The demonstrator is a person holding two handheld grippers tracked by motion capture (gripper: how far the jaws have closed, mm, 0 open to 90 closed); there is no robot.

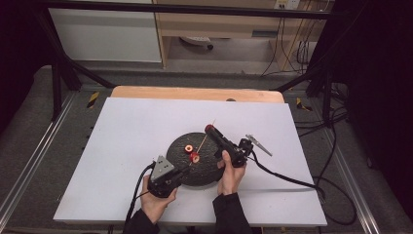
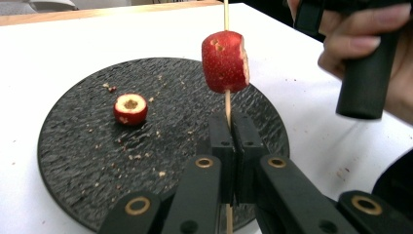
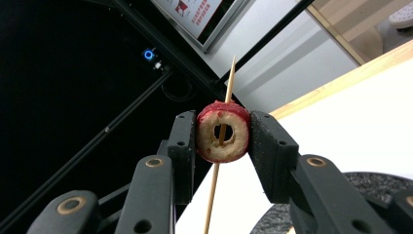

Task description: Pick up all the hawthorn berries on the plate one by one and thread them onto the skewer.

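A thin wooden skewer [image 2: 227, 105] stands up from my left gripper [image 2: 229, 126], whose jaws are shut on its lower end. One red cored fruit piece [image 2: 225, 61] is threaded on it above the jaws. In the high view the skewer [image 1: 203, 142] slants up and right over the black round plate [image 1: 204, 173]. My right gripper [image 3: 223, 139] is shut on a second cored red fruit ring [image 3: 223, 138], and the skewer's pointed tip [image 3: 233, 66] passes through its hole. A third fruit piece [image 2: 130, 108] lies on the plate [image 2: 73, 146], cored side up.
The plate sits mid-table on a white sheet [image 1: 126, 141], with crumbs scattered on it. Cables trail from both grippers off the right and front edges. A hand [image 2: 360, 44] holding the right gripper's handle is close on the right in the left gripper view.
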